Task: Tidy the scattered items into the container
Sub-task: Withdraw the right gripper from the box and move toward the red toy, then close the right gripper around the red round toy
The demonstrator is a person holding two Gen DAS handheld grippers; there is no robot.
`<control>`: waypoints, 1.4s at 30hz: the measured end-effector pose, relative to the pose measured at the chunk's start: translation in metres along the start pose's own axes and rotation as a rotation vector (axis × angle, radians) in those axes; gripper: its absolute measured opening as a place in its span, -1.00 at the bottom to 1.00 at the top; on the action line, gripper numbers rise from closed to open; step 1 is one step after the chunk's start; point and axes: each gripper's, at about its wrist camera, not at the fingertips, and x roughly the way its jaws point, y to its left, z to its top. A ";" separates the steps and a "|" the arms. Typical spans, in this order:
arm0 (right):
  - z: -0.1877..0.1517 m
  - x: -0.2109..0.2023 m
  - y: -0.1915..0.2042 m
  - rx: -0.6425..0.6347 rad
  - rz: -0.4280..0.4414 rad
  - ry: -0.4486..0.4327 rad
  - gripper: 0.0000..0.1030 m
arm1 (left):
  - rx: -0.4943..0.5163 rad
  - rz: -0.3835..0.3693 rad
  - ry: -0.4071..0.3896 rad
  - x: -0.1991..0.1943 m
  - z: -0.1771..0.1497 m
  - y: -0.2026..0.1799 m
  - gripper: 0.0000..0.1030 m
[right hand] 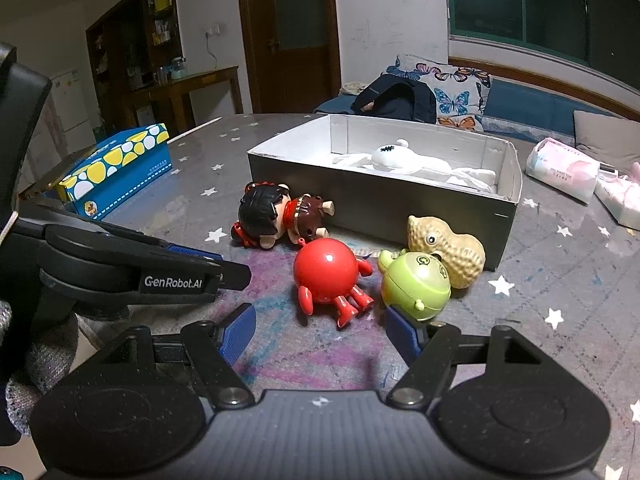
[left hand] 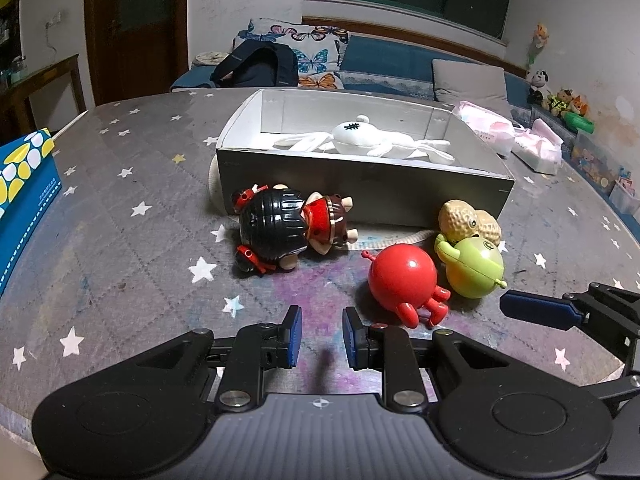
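Observation:
A grey open box (left hand: pixel 360 190) (right hand: pixel 372 200) stands on the star-patterned table and holds a white plush toy (left hand: pixel 360 138) (right hand: pixel 404 160). In front of it lie a black-haired doll (left hand: pixel 280 228) (right hand: pixel 276 216), a red round toy (left hand: pixel 402 276) (right hand: pixel 326 272), a green round toy (left hand: pixel 474 266) (right hand: pixel 416 282) and a peanut toy (left hand: pixel 468 220) (right hand: pixel 448 250). My left gripper (left hand: pixel 322 336) is empty, its jaws a small gap apart, just short of the toys. My right gripper (right hand: pixel 320 332) is open wide and empty, right before the red and green toys.
A blue and yellow carton (left hand: pixel 24 192) (right hand: pixel 116 172) sits at the table's left. Pink tissue packs (left hand: pixel 520 136) (right hand: pixel 568 172) lie to the right of the box. A sofa with butterfly cushions (left hand: pixel 308 56) stands behind the table.

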 end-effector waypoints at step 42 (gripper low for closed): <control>0.019 0.038 0.007 -0.047 0.042 0.019 0.42 | -0.069 -0.099 -0.029 0.000 0.024 0.021 -0.53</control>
